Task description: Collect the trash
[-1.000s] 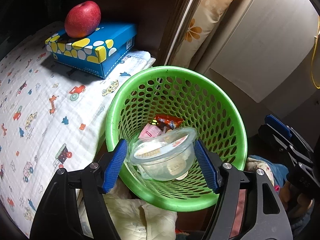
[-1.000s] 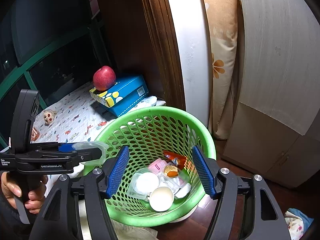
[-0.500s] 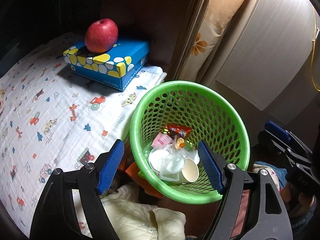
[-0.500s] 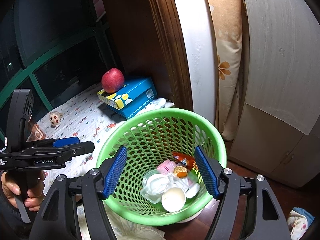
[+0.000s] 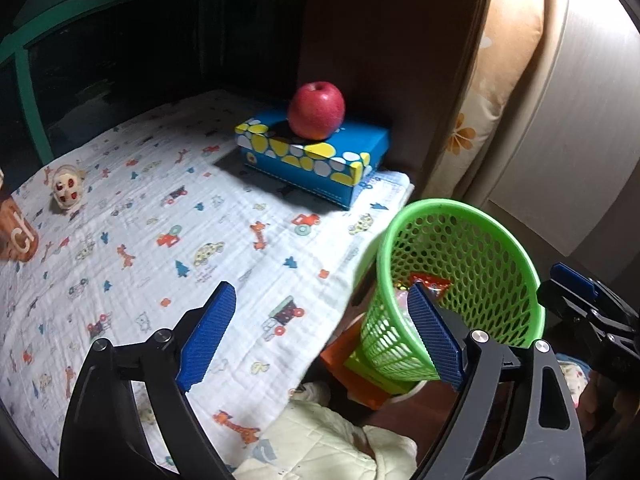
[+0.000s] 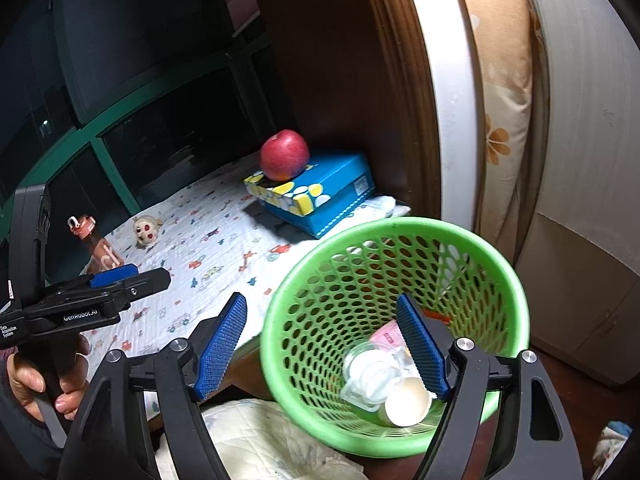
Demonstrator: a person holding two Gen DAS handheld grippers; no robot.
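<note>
An apple (image 6: 284,155) sits on a box (image 6: 320,196) at the bed's (image 6: 208,248) far corner. The basket (image 6: 400,228) stands off the bed's edge, holding cups (image 6: 406,402) and wrappers (image 6: 386,336). A bottle (image 6: 94,244) and toy (image 6: 146,232) lie far left.

The left claw (image 5: 320,334), black-framed with blue ribbed pads, tilts downward, its jaws opening with nothing between them. The person's left hand (image 6: 48,376) wraps the black handle below it, fingers curled around the grip. The right claw (image 6: 320,346), of the same black and blue build, also angles downward, its jaws opening and empty.
</note>
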